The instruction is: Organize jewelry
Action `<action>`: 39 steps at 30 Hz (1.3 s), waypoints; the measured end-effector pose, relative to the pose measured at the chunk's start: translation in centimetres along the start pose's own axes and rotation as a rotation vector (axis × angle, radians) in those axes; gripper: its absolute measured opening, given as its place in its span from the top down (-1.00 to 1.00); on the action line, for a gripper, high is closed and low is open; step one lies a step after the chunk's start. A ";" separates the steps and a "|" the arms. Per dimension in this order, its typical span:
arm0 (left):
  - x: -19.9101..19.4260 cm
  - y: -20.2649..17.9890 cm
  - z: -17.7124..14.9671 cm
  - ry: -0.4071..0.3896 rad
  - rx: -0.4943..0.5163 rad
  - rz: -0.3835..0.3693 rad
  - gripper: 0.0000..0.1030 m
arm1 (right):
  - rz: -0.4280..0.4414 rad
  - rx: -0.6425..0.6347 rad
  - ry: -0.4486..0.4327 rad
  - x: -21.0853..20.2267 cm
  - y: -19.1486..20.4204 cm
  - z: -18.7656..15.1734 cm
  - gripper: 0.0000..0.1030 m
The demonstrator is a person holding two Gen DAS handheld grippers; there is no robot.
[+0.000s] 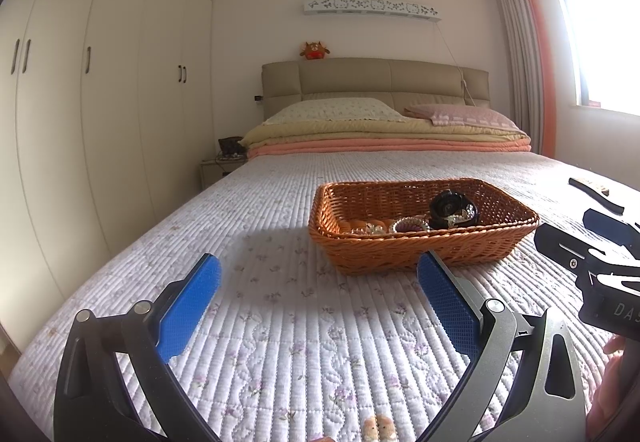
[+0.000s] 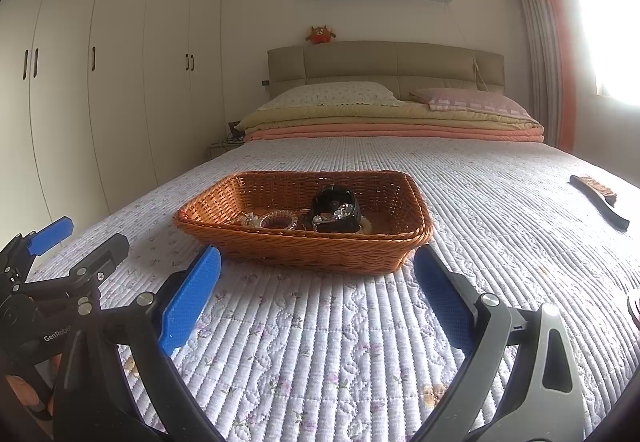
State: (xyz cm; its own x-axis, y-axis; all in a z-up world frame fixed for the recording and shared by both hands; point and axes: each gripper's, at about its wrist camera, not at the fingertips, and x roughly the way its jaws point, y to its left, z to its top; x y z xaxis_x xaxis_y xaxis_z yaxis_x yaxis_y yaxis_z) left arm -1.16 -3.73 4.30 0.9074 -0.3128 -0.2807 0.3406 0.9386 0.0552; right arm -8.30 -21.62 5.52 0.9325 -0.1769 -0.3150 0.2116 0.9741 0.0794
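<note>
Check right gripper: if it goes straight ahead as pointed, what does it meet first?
Likely the near wall of the wicker basket. The right gripper is open and empty, with only bare bedspread between; depth is uncertain.

Blown-out window (image 2: pixel 608 21) glare, fisheye-bent edges

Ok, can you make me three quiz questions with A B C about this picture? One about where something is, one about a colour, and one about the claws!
1. Where is the jewelry?
A. inside the basket
B. on a pillow
C. on the floor

2. What colour are the claw pads?
A. red
B. blue
C. green

3. How are the two claws?
A. both open and empty
B. both shut on jewelry
C. one holding the basket

Answers:
1 A: the jewelry lies in the wicker basket on the bed.
2 B: the pads are blue.
3 A: the left claw and right claw both gape wide with only quilt between.
</note>
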 end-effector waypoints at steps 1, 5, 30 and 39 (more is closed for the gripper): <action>0.0 0.0 0.0 0.000 0.000 0.000 -0.85 | 0.000 0.000 0.000 0.0 0.0 0.0 -0.80; 0.0 0.0 0.0 0.000 0.000 -0.001 -0.85 | 0.001 0.000 0.002 0.0 0.0 0.0 -0.81; 0.1 0.1 -0.1 0.007 0.009 0.001 -0.85 | 0.001 0.000 0.003 0.0 0.0 0.0 -0.84; 0.0 0.1 0.0 0.006 0.016 0.004 -0.85 | 0.001 0.000 0.004 0.0 0.0 0.0 -0.84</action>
State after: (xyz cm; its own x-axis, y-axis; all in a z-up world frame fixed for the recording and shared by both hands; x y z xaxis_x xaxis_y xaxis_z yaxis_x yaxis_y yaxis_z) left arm -1.16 -3.62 4.28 0.9073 -0.3086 -0.2857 0.3413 0.9373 0.0713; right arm -8.27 -21.62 5.49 0.9316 -0.1751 -0.3185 0.2105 0.9743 0.0800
